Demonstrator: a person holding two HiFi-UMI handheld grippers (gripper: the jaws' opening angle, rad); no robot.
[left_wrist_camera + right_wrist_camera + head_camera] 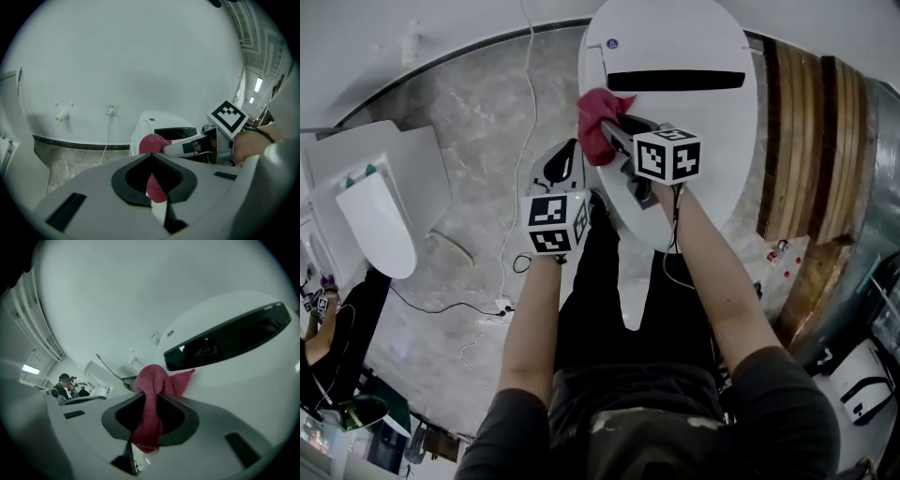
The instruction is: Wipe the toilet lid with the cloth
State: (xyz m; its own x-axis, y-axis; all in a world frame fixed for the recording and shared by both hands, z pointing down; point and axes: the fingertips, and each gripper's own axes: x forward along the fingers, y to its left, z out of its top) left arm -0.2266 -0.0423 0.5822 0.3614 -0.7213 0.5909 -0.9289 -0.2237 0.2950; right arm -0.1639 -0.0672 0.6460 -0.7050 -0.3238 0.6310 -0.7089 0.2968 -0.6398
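So the white toilet lid is shut, and the red cloth is bunched up on its left side, just under the dark slot. The right gripper has its jaws clamped on the cloth. The left gripper is just beside it, jaws closed, holding nothing.

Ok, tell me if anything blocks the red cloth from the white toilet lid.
Nothing visible does. The crumpled red cloth, pinched in the right gripper, sits at the edge of the glossy white oval toilet lid.
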